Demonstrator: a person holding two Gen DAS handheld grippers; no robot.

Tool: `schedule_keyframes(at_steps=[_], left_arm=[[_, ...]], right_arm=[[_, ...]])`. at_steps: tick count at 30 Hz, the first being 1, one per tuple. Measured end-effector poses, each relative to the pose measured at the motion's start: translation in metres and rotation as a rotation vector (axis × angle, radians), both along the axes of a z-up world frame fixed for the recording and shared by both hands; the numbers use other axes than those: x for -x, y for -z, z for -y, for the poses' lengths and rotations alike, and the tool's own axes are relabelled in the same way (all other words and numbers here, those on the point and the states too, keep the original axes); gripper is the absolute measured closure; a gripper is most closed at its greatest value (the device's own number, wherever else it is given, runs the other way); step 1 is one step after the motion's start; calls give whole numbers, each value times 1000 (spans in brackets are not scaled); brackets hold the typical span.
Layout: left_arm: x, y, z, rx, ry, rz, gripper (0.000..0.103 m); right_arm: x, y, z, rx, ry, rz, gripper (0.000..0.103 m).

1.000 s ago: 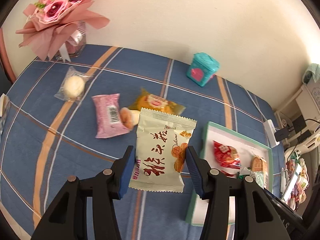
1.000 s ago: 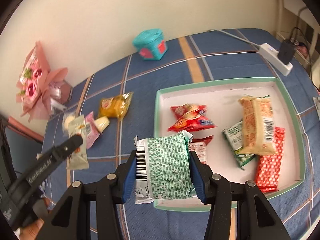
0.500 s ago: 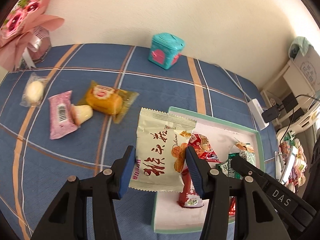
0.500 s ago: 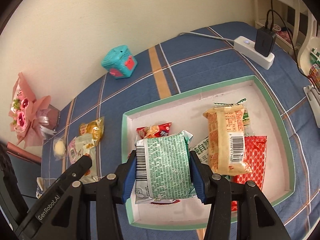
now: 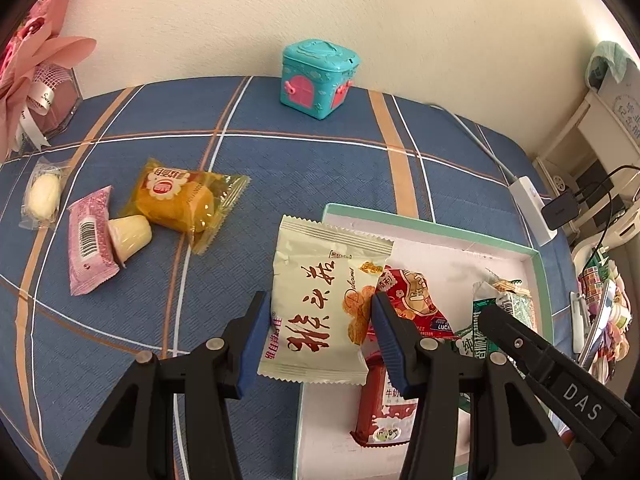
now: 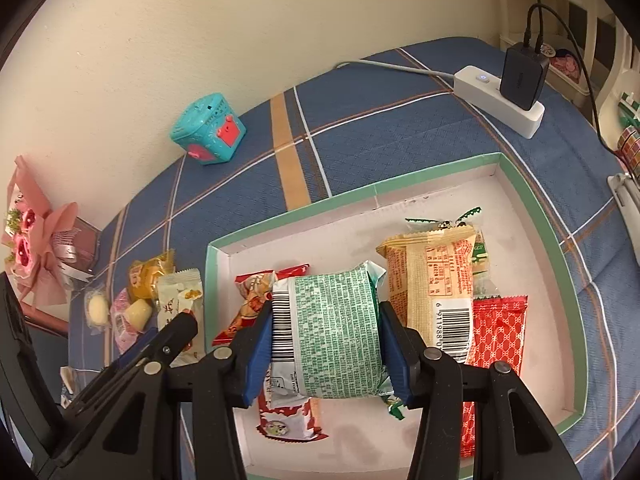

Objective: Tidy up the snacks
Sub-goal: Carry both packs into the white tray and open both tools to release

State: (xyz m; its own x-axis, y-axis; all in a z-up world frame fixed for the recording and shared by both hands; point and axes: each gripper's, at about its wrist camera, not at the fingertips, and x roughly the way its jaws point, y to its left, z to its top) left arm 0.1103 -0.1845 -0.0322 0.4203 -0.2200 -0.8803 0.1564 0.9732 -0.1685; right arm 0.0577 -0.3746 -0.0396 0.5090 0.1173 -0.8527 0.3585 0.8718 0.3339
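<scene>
My left gripper (image 5: 318,316) is shut on a cream snack packet (image 5: 320,300) with red lettering, held above the left rim of the green-edged tray (image 5: 420,226). My right gripper (image 6: 324,332) is shut on a green-printed white packet (image 6: 332,332), hanging over the tray (image 6: 360,192). Inside the tray lie a red packet (image 6: 496,332), an orange-printed bar (image 6: 436,276), a small red candy packet (image 6: 248,300) and a dark red bar (image 5: 380,412). Left on the cloth lie a yellow cake packet (image 5: 180,200), a pink packet (image 5: 90,240), a jelly cup (image 5: 130,236) and a clear-wrapped white ball (image 5: 42,198).
A teal toy box (image 5: 318,76) stands by the wall. A pink bouquet (image 5: 32,64) in a vase is at the far left. A white power strip (image 6: 500,100) with a black charger and cables sits at the table's right end, with shelving beyond it.
Both grippers have moved right and down with their packets; the tray has come closer and now lies under both. The loose snacks have slid to the left of view.
</scene>
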Motion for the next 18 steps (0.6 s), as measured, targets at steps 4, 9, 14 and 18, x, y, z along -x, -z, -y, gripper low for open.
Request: schedule_keyframes(at_steps=[4, 9, 14, 18], left_arm=[[-1, 4, 6, -2, 11, -7, 50], [1, 4, 13, -1, 31, -7, 50], [3, 6, 21, 0, 53, -15, 50], [4, 7, 27, -7, 75, -19, 50]], right_arm=[[0, 1, 2, 0, 3, -1, 51], [1, 3, 3, 3, 12, -8, 50], [1, 4, 5, 4, 16, -10, 50], [1, 6, 10, 11, 32, -17, 50]])
